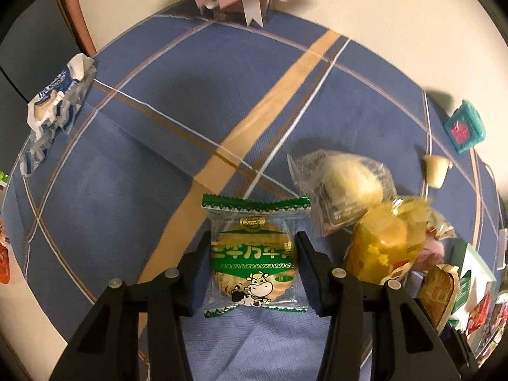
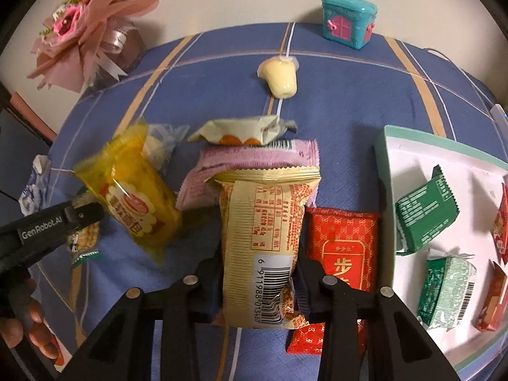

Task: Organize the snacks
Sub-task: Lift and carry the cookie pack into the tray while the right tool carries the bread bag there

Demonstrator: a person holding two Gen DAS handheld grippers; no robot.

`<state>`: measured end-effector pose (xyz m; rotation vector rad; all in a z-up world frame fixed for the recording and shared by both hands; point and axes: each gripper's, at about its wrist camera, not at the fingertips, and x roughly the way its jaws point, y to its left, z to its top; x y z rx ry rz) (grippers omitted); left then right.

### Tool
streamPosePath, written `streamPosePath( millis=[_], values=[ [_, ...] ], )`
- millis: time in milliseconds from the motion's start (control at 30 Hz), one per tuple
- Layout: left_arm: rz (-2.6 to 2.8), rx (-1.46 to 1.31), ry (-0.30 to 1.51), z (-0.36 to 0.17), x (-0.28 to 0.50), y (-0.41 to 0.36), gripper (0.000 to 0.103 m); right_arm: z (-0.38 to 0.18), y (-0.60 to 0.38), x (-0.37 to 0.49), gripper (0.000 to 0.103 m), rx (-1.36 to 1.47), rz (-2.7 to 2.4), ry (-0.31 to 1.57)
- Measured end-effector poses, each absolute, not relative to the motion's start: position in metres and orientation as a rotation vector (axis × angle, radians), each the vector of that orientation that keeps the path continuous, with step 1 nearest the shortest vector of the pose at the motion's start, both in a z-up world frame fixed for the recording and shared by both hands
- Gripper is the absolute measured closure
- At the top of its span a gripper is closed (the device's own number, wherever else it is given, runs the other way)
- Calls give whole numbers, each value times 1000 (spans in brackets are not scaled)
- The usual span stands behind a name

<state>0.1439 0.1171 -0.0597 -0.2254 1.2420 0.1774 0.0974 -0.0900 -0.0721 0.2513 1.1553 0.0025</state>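
My left gripper (image 1: 254, 266) is shut on a clear, green-edged cracker packet (image 1: 254, 254) with a cartoon cow, its pads pressing both sides above the blue cloth. My right gripper (image 2: 258, 282) is shut on a cream and orange packet (image 2: 263, 238) with a barcode, held upright over a pink packet (image 2: 247, 165) and a red packet (image 2: 343, 244). A blurred yellow packet (image 2: 127, 197) hangs between the two grippers and shows too in the left wrist view (image 1: 387, 241). At the right stands a white tray with a green rim (image 2: 422, 155) holding green packets (image 2: 425, 212) and red ones.
A blue checked cloth (image 1: 158, 158) covers the table. A pudding cup (image 2: 281, 77) lies at the back, with a teal toy house (image 2: 347, 20) behind it. A pink bouquet (image 2: 82, 31) stands far left. A blue-white wrapper (image 1: 54, 101) lies at the left edge. A hand (image 2: 31, 327) is low on the left.
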Motion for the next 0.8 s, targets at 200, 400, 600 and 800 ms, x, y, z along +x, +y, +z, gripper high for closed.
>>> streamPosePath(
  millis=[200,400,600,800],
  values=[
    [186,-250,1177,-32,142,129,51,-43,-100,97,64,282,5,1099],
    [181,-259,1119,-8,137,120,51,-19,-110,92,64,295,-7,1045],
    [152,-261,1075,13,129,108,51,-6,-131,85,64,321,-53,1017],
    [110,-244,1053,25,125,83,51,1,-164,75,64,350,-129,1002]
  ],
)
